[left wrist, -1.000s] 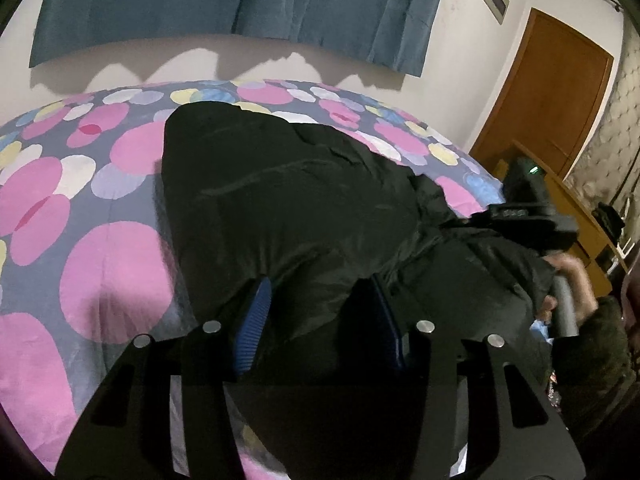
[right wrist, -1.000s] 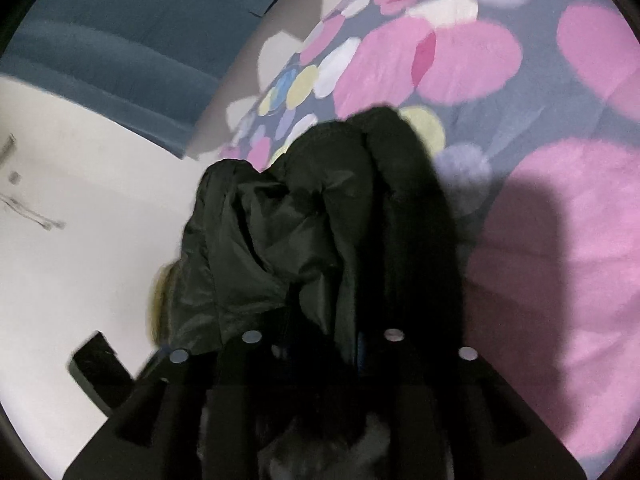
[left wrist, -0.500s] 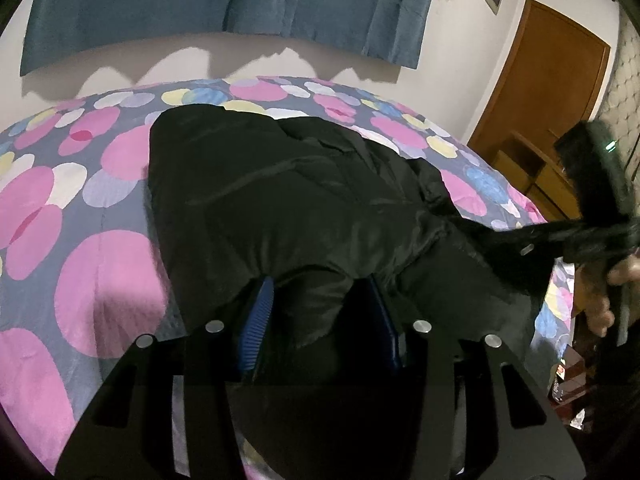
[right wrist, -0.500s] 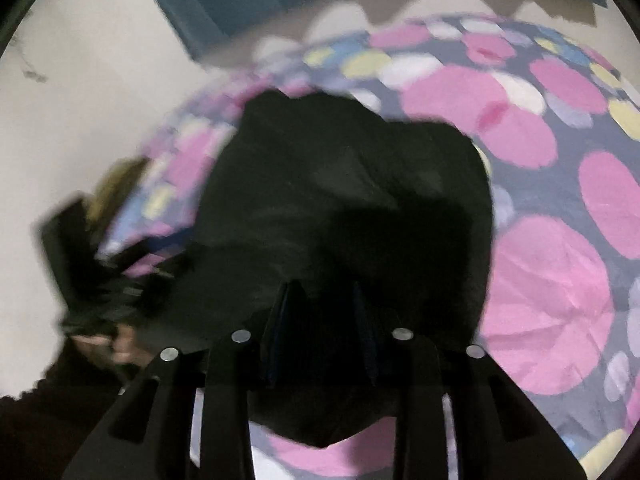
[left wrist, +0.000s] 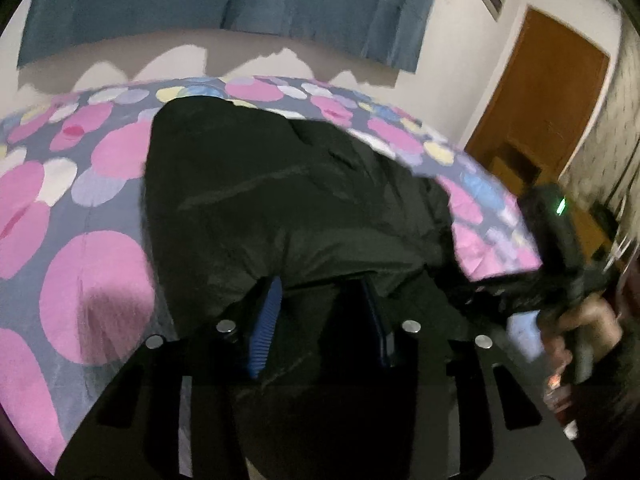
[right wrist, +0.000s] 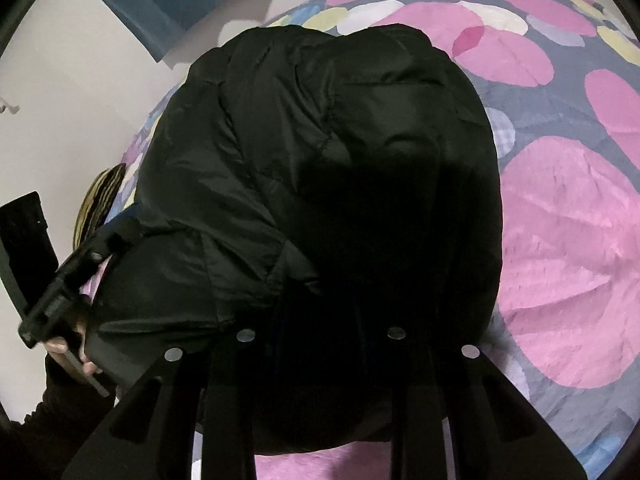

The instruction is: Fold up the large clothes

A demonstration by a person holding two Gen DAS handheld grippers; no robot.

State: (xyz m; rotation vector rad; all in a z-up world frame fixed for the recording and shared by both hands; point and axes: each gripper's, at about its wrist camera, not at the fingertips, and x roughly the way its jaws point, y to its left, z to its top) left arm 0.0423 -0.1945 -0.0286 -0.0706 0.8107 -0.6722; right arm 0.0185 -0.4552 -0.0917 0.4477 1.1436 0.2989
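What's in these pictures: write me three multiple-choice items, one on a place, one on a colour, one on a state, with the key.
1. Where does the black jacket lie? A: on the spotted bedspread. B: on the floor. C: on a chair.
2. What colour is the curtain? A: red. B: blue. C: white.
3. How is the brown door? A: wide open. B: shut. C: off its hinges.

A: pink spots show around the jacket on both sides.
B: blue cloth hangs above the bed.
B: the door fills its frame.
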